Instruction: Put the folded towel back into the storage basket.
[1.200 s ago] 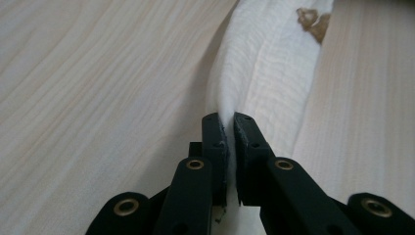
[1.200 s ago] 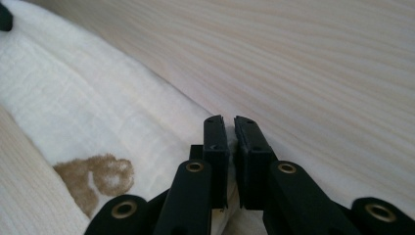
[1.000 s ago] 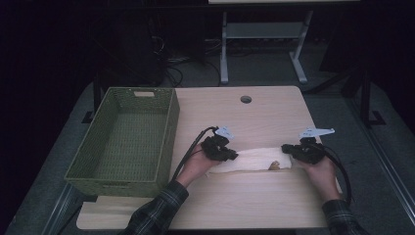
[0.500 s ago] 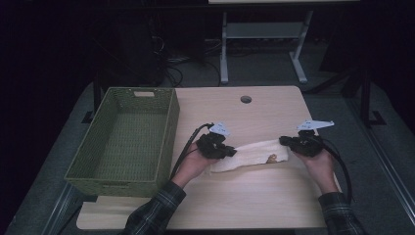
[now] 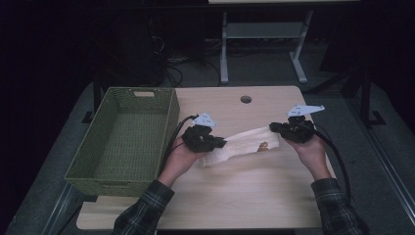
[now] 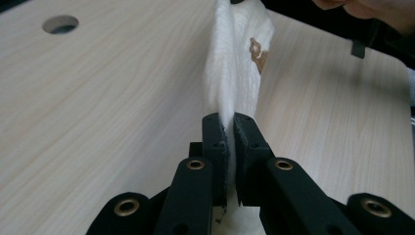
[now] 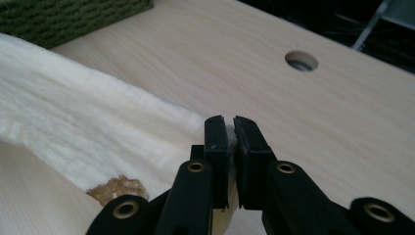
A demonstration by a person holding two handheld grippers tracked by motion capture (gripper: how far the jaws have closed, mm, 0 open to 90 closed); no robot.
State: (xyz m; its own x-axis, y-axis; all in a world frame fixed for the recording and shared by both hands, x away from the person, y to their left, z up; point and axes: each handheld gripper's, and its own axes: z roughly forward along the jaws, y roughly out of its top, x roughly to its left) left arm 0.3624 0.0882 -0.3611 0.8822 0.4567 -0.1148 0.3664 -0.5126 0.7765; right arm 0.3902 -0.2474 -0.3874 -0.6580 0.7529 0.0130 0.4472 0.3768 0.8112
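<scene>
A white towel with a small brown-gold mark hangs stretched between both grippers just above the wooden table. My left gripper is shut on the towel's left end, and my right gripper is shut on its right end, held slightly higher. In the left gripper view the towel rises from the closed jaws of the left gripper, mark facing right. In the right gripper view the towel runs leftward from the right gripper, with the mark near its lower edge.
A green woven basket stands at the table's left edge, nothing inside it. A round cable hole is at the table's far middle. Black cables trail from both grippers. A metal stand's legs rise on the floor beyond the table.
Both grippers have lifted and moved away from the person, raising the towel off the table. The towel now hangs taut and tilted, with the right end higher.
</scene>
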